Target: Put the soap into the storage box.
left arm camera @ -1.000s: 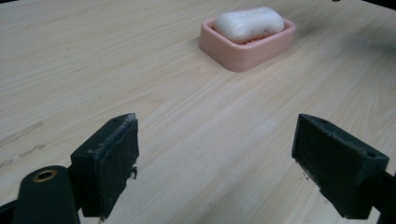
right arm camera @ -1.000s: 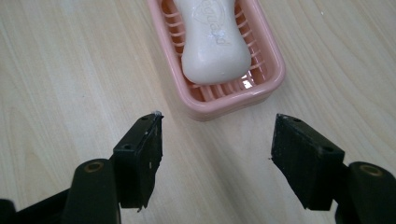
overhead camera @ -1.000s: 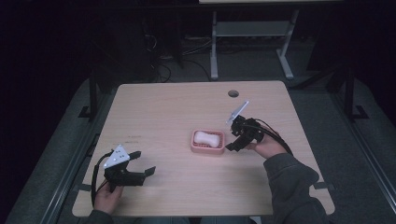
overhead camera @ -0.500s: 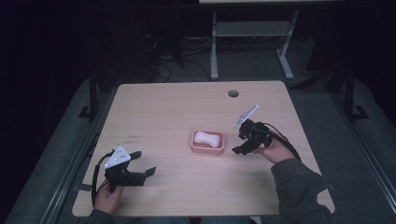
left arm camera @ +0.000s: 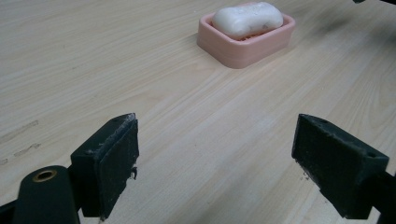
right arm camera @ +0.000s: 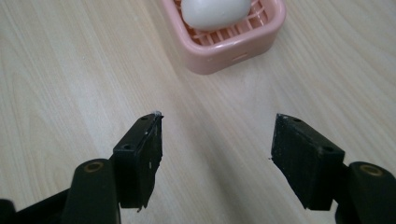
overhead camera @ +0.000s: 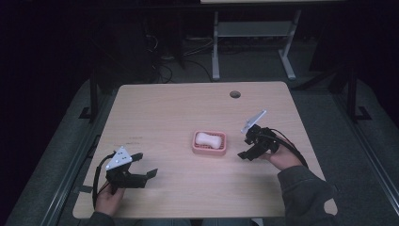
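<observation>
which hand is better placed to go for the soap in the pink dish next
Right. The right gripper sits just beside the pink dish with its jaws open and pointing at the soap. The left gripper, also open, rests near the table's front left corner, much farther from the dish.

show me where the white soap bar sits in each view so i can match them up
High view: soap bar at table centre, in the pink dish.
Left gripper view: soap bar at top, right of centre.
Right gripper view: soap bar at top centre, cut by the edge.
Shared landmark: the pink dish.
</observation>
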Tool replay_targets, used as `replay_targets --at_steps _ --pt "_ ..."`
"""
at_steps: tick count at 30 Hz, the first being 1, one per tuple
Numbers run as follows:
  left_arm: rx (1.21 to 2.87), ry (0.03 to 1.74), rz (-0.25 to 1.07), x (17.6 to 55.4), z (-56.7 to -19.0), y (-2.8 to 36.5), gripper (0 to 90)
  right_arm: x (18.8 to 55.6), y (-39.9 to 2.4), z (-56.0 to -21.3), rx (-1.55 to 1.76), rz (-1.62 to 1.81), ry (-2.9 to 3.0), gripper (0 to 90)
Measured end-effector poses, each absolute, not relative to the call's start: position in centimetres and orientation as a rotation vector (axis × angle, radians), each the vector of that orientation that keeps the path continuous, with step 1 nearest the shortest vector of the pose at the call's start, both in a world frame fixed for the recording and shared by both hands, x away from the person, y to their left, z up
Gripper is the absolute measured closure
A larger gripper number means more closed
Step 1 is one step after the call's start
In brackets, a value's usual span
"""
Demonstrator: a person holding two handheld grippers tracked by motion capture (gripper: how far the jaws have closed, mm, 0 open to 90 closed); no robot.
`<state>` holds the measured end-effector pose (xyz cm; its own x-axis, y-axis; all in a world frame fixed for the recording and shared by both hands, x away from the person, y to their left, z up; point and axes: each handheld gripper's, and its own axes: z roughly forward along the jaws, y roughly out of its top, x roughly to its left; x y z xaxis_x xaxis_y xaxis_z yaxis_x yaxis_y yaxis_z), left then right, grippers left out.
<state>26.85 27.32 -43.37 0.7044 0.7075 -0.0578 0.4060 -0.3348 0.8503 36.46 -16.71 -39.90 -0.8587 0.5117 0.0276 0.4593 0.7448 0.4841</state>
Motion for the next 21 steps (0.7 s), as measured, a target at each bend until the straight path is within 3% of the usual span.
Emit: replay_targets --at_steps 21 --pt "1.97 0.853 0.401 26.8 -43.5 27.2 14.5 34.2 -18.8 -41.4 0.841 0.77 2.808 32.9"
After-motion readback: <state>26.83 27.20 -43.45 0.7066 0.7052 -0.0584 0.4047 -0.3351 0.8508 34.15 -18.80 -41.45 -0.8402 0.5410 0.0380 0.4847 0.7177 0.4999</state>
